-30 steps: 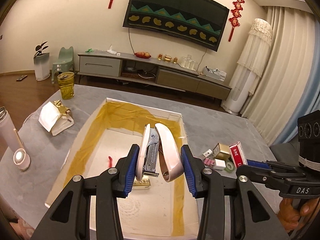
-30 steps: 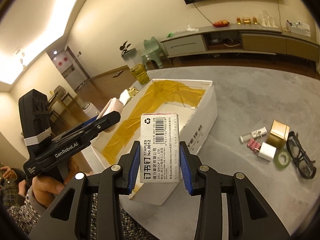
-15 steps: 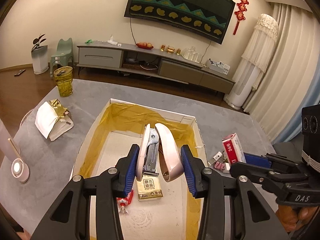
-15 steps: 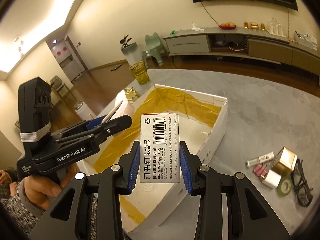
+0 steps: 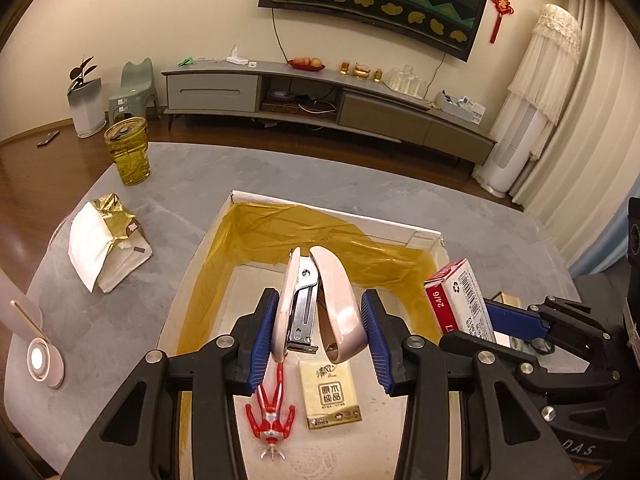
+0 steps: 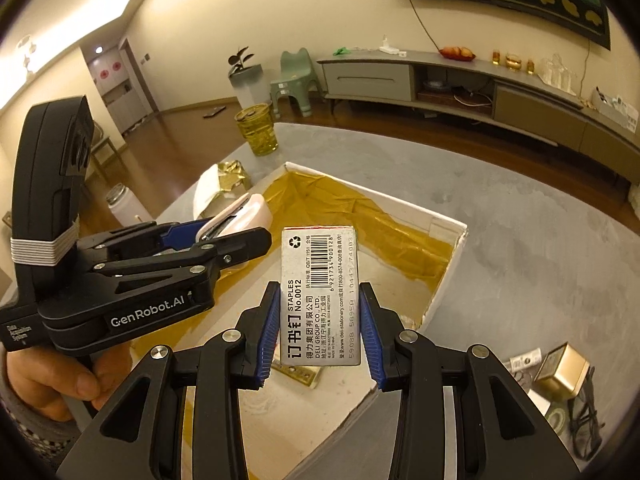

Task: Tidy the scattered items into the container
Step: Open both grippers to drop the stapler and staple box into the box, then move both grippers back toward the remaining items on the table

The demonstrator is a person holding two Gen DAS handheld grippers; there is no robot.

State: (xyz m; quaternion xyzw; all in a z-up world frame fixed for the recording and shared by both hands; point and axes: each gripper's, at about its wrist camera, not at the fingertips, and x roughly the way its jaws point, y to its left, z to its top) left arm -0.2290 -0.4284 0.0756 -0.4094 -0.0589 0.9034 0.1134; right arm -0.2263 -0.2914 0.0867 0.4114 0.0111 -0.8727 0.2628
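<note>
Grey tabletop [image 5: 192, 184] w/ white box [image 5: 416, 236], gold-lined, both tools hovering over it. L gripper [image 5: 318, 330] clamps pink stapler [image 5: 320, 300], long axis fwd, nose up and away, directly above box floor. R gripper [image 6: 318, 330] grips staples box [image 6: 320, 296] upright, long axis along fingers, over near-right corner. Toy figure [image 5: 270, 412] and tissue pack [image 5: 330, 394] lie below.

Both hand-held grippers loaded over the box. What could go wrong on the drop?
1. The left hand-held gripper holds the splayed-open stapler above the toy figure and tissue pack; released, it may land on them.
2. The right hand-held gripper with the staples box sits close beside the left; they might collide.
</note>
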